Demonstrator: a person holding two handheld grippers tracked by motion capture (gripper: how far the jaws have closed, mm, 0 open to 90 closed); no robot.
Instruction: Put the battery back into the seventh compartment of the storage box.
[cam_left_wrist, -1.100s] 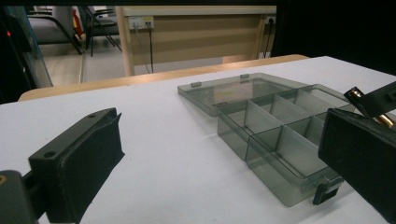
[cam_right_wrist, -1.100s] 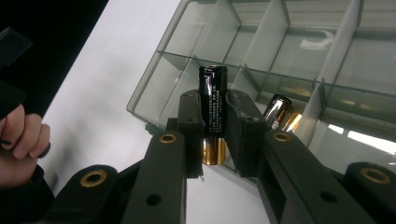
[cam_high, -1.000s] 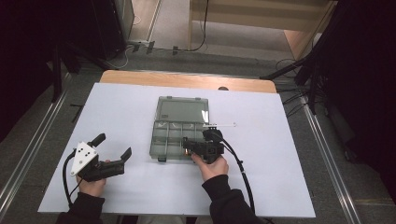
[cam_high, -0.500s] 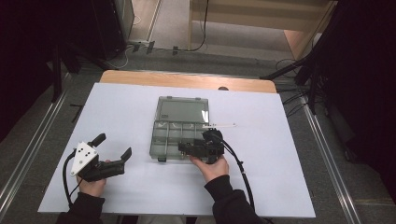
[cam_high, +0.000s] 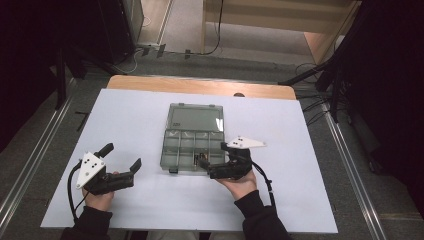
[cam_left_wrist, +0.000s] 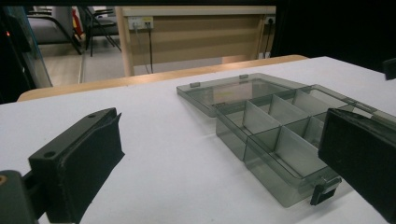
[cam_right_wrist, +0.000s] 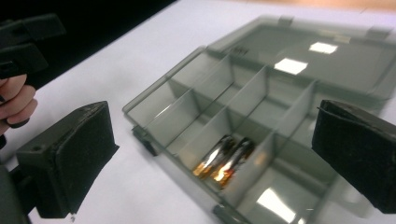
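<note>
Both grippers are sitting low over the white table (cam_high: 140, 120) with their jaws wide apart and nothing between them. Down at the near left, the left gripper (cam_high: 122, 159) is resting in the person's left hand (cam_high: 100, 199), well apart from the box, and its two black jaws are pointing toward the box. Over at the box's near right corner, the right gripper (cam_high: 206, 168) is hovering in the person's right hand (cam_high: 241, 184); its jaws have just been opening. A see-through grey box (cam_high: 194, 142) is lying in the middle of the table with its lid (cam_high: 196, 119) folded flat behind it. Two small shiny batteries (cam_right_wrist: 224, 158) are lying side by side in one near compartment, right in front of the right gripper.
</note>
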